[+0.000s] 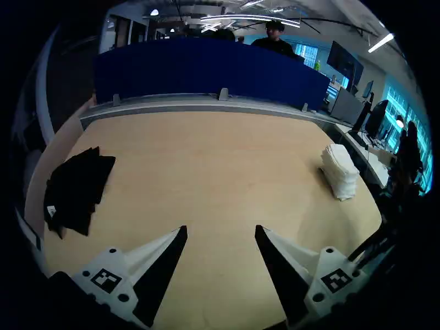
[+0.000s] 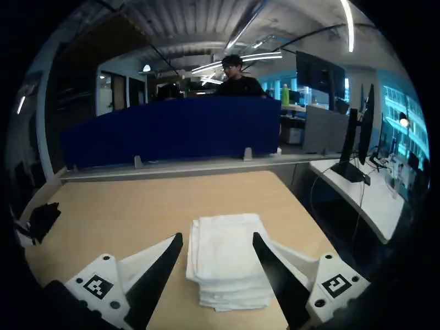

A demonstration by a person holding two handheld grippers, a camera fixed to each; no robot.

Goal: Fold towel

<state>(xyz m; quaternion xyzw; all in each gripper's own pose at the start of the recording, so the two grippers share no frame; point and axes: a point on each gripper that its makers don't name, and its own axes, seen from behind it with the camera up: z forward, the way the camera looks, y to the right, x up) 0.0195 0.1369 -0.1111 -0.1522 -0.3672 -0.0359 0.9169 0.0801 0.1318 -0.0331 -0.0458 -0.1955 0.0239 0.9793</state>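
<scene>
Both released: left hand-held gripper [image 1: 220,227] idle; right hand-held gripper [image 2: 218,235] risks pinching several layers of the white folded-towel stack [image 2: 226,264].

Dim, ceiling strip lights, fisheye-warped edges

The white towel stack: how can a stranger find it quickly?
Find the wooden table before the blue partition. In the left gripper view, the white towel stack sits near its right edge. It is squared, unlike the loose black cloth pile opposite.
</scene>
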